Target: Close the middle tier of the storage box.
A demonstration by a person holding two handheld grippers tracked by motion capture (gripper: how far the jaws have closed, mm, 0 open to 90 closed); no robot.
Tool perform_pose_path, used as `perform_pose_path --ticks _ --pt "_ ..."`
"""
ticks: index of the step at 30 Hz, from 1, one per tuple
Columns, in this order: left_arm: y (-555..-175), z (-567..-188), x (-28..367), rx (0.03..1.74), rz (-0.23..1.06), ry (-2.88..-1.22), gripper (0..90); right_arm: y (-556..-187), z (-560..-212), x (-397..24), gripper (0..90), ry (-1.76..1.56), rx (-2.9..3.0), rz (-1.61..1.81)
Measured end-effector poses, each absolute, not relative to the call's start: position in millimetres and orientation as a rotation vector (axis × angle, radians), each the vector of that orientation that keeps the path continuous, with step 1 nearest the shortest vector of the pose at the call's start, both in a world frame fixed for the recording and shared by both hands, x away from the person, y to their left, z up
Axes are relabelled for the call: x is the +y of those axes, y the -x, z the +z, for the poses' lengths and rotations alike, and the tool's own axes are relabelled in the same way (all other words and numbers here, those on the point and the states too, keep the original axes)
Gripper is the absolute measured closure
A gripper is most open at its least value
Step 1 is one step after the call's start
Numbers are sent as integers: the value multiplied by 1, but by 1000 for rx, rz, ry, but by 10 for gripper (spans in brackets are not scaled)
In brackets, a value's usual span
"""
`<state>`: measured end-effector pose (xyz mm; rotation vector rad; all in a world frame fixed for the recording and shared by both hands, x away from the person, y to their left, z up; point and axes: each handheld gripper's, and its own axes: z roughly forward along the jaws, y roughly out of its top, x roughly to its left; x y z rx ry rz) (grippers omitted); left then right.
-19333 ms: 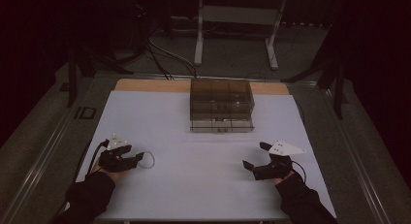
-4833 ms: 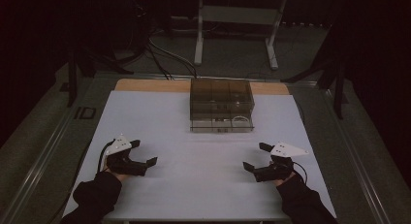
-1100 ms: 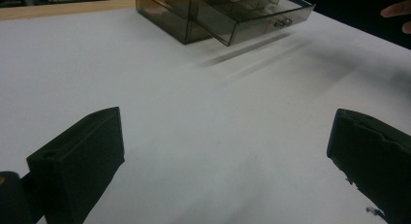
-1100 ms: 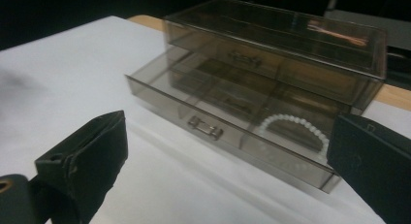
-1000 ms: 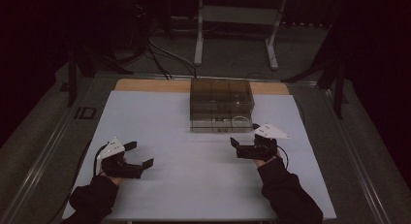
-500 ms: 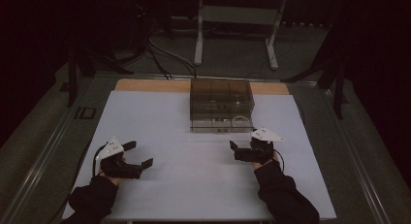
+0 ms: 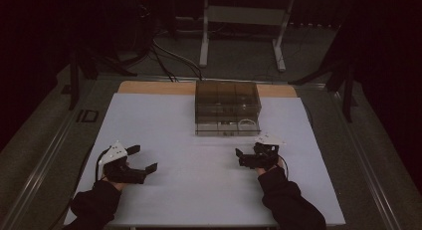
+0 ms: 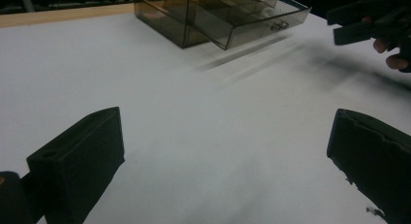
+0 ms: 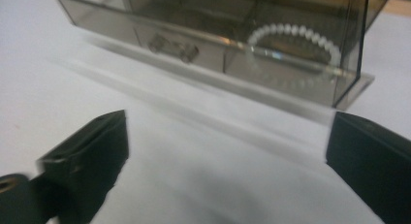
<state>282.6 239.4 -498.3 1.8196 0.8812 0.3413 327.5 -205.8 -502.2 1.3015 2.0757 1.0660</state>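
High view first: I have the smoky transparent plastic drawer box [image 7: 227,106] sitting at the far middle of the white table sheet [image 7: 199,190], and my right gripper [image 7: 247,158] just near of its right front corner, not touching it, with jaws spread wide and nothing between them. My left gripper [image 7: 145,160] sits well apart from the box at the near left of the sheet, jaws likewise fully open and holding nothing. From the right gripper view, the box's bottom drawer [image 9: 213,54] stands slid out a little toward me, with a small metal pull knob [image 9: 173,46] on its front and a white bead bracelet [image 9: 295,42] lying in the right-hand compartment behind the clear wall. From the left gripper view the same drawer [image 8: 252,20] shows partly pulled out, and the right gripper [image 8: 358,25] hangs at the far right, just near of the box. By my reading, the job concerns this drawer and the bracelet inside it, and it is at an early stage: the drawer is part open, but neither gripper has contact with the knob, the drawer or the bracelet. What looks left to me is nearly everything, namely closing the right gripper in on the drawer or the beads and doing the handling itself. Whether the drawer is open far enough to reach the bracelet I cannot tell.
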Motion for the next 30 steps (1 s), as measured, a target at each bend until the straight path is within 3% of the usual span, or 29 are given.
perform_pose_path --ticks 6,7,9,30 --pt "-283 -498 240 883 345 -1815 14 -331 -506 -204 88 -1341 2110 1030" --pt "-282 -498 240 882 346 -1816 14 -332 -507 -204 175 -1349 2137 996" --pt "-282 -498 239 879 342 -1816 14 -333 -508 -203 202 -1347 2160 1001" --pt "-283 -499 241 885 340 -1814 14 -336 -501 -190 392 -1316 2261 1050"
